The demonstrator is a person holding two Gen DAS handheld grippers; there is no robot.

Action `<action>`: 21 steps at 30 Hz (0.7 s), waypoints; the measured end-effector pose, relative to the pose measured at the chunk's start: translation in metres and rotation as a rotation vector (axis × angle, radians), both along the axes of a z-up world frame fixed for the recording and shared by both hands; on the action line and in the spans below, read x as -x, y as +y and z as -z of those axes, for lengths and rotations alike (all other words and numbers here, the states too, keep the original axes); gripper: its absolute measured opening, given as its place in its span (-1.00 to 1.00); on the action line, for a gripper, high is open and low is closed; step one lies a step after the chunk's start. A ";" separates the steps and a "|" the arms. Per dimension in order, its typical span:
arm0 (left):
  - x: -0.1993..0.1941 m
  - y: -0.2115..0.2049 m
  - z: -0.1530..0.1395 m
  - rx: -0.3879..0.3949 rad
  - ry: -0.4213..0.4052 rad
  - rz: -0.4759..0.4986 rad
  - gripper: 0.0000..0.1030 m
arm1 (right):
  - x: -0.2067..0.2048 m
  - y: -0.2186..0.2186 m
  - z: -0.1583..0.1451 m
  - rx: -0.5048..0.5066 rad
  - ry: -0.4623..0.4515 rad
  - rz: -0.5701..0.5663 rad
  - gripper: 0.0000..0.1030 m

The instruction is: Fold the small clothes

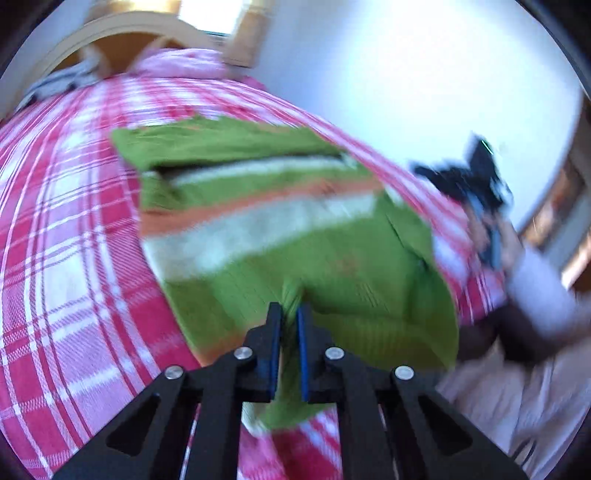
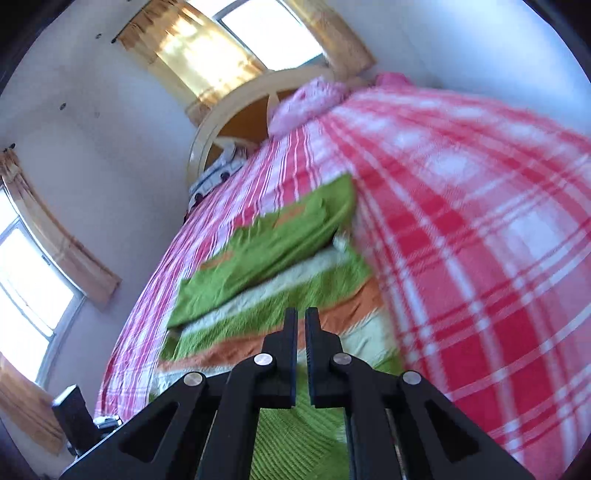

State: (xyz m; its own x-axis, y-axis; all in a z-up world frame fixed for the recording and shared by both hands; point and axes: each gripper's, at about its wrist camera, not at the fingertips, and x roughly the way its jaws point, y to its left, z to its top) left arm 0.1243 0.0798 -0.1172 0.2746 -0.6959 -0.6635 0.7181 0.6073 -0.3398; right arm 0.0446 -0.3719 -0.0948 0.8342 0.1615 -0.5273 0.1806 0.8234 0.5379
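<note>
Two grippers are closed on the near edge of a green shirt (image 1: 295, 236) on the bed (image 1: 74, 229): left gripper (image 1: 290, 310) pinches bunched cloth, right gripper (image 2: 301, 314) likewise. Soft, light knit; hem corners are judged best grasped.

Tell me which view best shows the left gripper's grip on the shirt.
Left wrist: the left gripper pinches a bunched fold of the green shirt between its pads. Right wrist shows the shirt but not that gripper.

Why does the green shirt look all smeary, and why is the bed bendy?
Left wrist view: the green striped garment and checked bedspread smear with motion blur. Right wrist view: milder blur, bright glare at the window. Both views: the fisheye lens curves the bed.
</note>
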 end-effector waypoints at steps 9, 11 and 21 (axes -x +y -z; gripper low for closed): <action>-0.024 0.020 0.007 0.067 0.139 0.007 -0.69 | 0.030 0.014 -0.011 0.167 0.116 -0.117 -0.91; -0.008 0.019 -0.006 0.033 0.073 0.075 -0.17 | 0.038 0.024 -0.005 0.177 0.120 -0.172 -0.89; 0.076 0.027 -0.027 -0.186 -0.243 0.385 0.75 | 0.037 0.044 0.014 0.102 0.076 -0.191 0.34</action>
State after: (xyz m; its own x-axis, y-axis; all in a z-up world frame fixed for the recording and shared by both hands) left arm 0.0481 0.1063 -0.0906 0.1826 -0.6532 -0.7349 0.9475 0.3163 -0.0458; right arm 0.0079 -0.3280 -0.1085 0.7507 0.2555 -0.6092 0.0528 0.8960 0.4408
